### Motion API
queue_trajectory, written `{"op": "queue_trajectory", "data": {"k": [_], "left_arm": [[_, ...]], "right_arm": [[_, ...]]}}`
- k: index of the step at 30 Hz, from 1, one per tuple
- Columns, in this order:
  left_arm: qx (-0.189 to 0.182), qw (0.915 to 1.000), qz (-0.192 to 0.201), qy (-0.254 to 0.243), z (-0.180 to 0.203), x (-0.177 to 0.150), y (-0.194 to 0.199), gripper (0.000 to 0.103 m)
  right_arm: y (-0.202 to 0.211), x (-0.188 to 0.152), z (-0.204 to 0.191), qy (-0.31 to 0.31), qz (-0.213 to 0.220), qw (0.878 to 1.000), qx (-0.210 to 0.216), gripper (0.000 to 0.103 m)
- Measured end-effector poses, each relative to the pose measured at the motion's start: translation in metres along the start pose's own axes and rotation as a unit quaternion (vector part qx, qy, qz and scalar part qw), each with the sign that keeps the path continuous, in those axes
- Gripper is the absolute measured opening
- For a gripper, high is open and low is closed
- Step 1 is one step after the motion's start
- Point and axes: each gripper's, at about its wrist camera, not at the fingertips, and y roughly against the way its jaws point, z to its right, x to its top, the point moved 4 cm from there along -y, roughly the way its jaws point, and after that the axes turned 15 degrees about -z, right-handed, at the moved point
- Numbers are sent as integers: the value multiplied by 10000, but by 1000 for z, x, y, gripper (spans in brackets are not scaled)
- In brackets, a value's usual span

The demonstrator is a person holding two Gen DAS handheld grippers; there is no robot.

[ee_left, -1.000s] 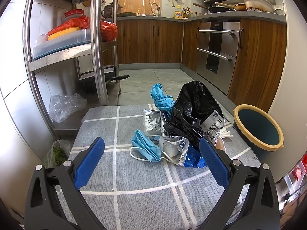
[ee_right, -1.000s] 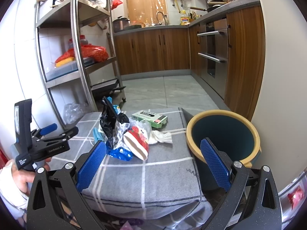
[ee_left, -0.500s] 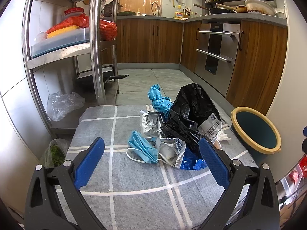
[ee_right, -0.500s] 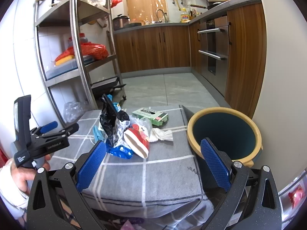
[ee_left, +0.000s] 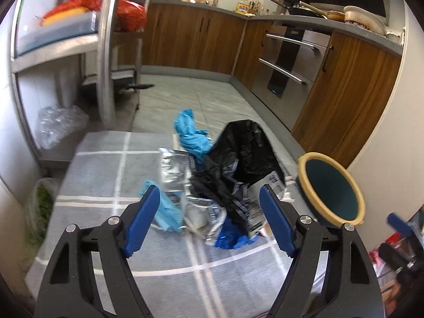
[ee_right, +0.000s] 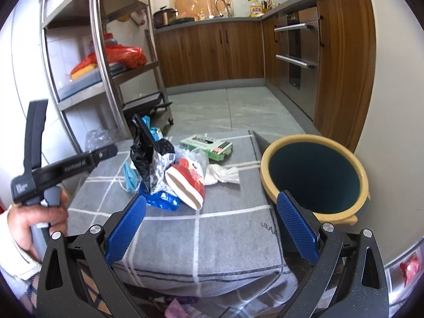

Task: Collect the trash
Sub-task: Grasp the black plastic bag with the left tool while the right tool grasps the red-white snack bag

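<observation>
So the trash is all heaped mid-table: a crumpled black plastic bag (ee_left: pixel 246 159) on top, a blue glove (ee_left: pixel 190 135) behind it, a silver foil pouch (ee_left: pixel 173 164), a light-blue face mask (ee_left: pixel 164 212), a red-and-white wrapper (ee_right: pixel 189 182), a white tissue (ee_right: pixel 222 175) and a green box (ee_right: pixel 206 145) at the far side. It sits on a grey checked tablecloth (ee_right: pixel 212 238), with a yellow-rimmed teal bin (ee_right: pixel 315 180) just beside the table's edge. Kitchen has wood cabinets and a steel shelf rack (ee_right: pixel 106 61). The left gripper (ee_left: pixel 209 220) has just been closing a bit, jaws apart with nothing pinched; the right gripper (ee_right: pixel 212 228) is spread wide, empty.
</observation>
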Motion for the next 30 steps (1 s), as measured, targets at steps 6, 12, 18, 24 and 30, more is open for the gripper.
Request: {"op": "queue_trajectory", "data": {"k": [6, 12, 18, 24, 30], "left_arm": [[-85, 9991, -355, -203, 18, 14, -36, 68], [-133, 9968, -782, -91, 16, 14, -61, 51], [-261, 9964, -809, 3, 6, 11, -61, 25], [-522, 9962, -684, 164, -5, 8, -51, 20], [-782, 9958, -408, 243, -9, 7, -33, 19]], "right_arm": [[-29, 5, 0, 4, -272, 9996, 58, 95], [-71, 7, 0, -7, -694, 9975, 107, 84], [-108, 11, -9, 98, -978, 9950, 173, 77], [-139, 16, -20, 217, -1167, 9926, 259, 60], [-156, 19, -24, 206, -1279, 9907, 418, 32]]}}
